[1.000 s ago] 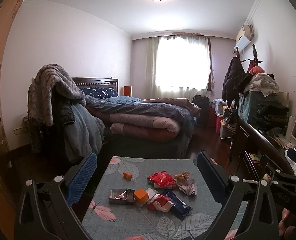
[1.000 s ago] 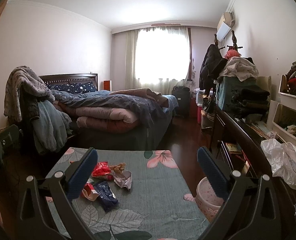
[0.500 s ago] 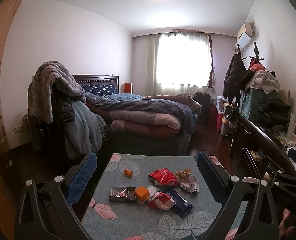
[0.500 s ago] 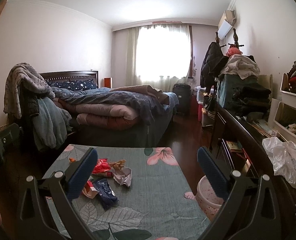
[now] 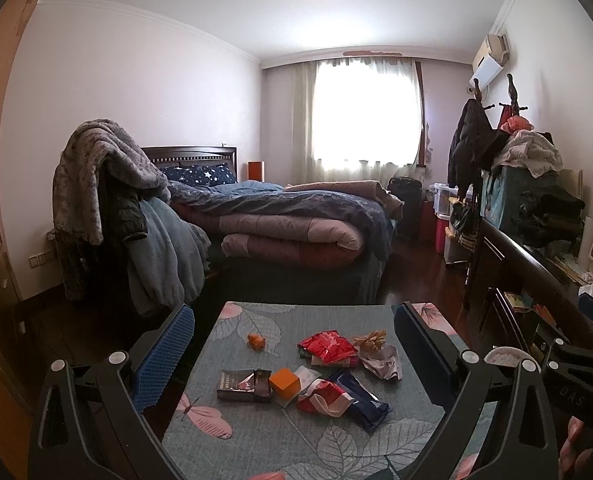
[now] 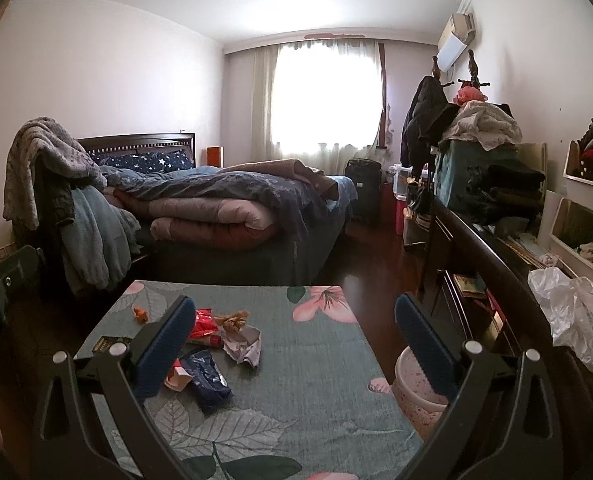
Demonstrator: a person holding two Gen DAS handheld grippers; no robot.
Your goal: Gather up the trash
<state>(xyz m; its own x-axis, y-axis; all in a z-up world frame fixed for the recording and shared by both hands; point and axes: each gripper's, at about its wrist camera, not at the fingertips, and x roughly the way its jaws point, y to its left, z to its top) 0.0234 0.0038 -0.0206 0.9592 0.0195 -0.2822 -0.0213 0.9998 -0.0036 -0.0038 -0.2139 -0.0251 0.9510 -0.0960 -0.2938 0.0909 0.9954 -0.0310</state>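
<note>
Trash sits in a loose cluster on the leaf-print table [image 5: 256, 440], toward its middle and left half, well clear of the near edge. The pink bin [image 6: 412, 388] stands on the floor just beside the table's right edge.

Left gripper [image 5: 294, 348]: jaws spread wide, holding nothing, above the near edge and aimed at the cluster. Right gripper [image 6: 294, 340]: jaws likewise spread, empty, above the table's right half.

Items, from the left wrist view:
- red wrapper [image 5: 326, 346], dark blue wrapper [image 5: 362, 400], red-and-white wrapper [image 5: 322, 398]: thin film, judged very light, limp and slick. Pinch at a raised fold or crimped end; a flat face would likely slide.
- crumpled paper [image 5: 380, 364]: light, springy; any ridge should serve.
- orange box [image 5: 283, 381]: stiff, light; grip across opposite flat faces.
- opened dark carton [image 5: 242, 384]: crushable; take by its long sides.
- small orange scrap [image 5: 256, 340], alone toward the far left corner: tiny, needs a low, precise pinch.
- tan dried bit [image 5: 372, 338]: probably brittle.
</note>
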